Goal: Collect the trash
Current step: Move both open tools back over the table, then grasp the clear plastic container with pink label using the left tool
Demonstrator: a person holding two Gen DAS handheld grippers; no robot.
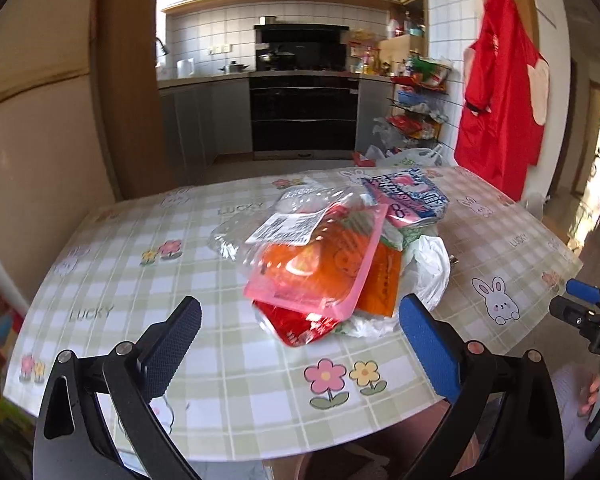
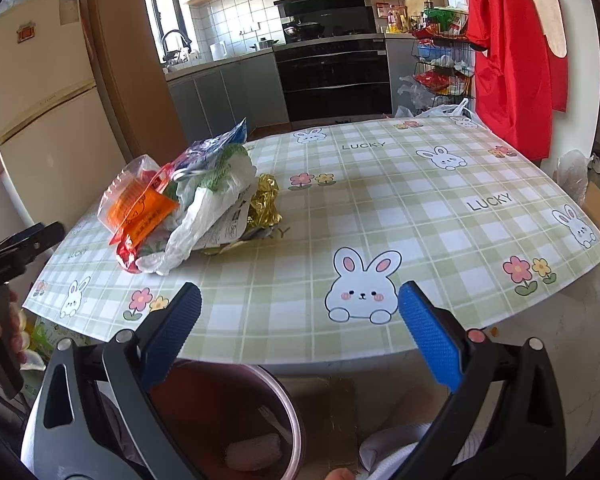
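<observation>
1. The trash pile [image 1: 332, 256], wrappers, a pink tray and a white plastic bag, lies heaped on the worktop [image 2: 440, 216], nothing lifted from it as far as I can see.
2. The left gripper [image 1: 300, 344] hangs just short of the heap, jaws apart and empty.
3. The right gripper [image 2: 300, 332] sits at the near edge, well apart from the pile, jaws wide too.
4. A dark red bin [image 2: 288, 408] waits below the edge (a white scrap already inside), so nearly all the collecting looks left to do.

The left gripper [image 1: 300, 332] hangs with jaws spread wide above the table [image 1: 112, 280]. Straight ahead at twelve o'clock lies a pile of wrappers [image 1: 324, 252]. At three o'clock the right gripper [image 1: 580, 300] pokes in.
</observation>
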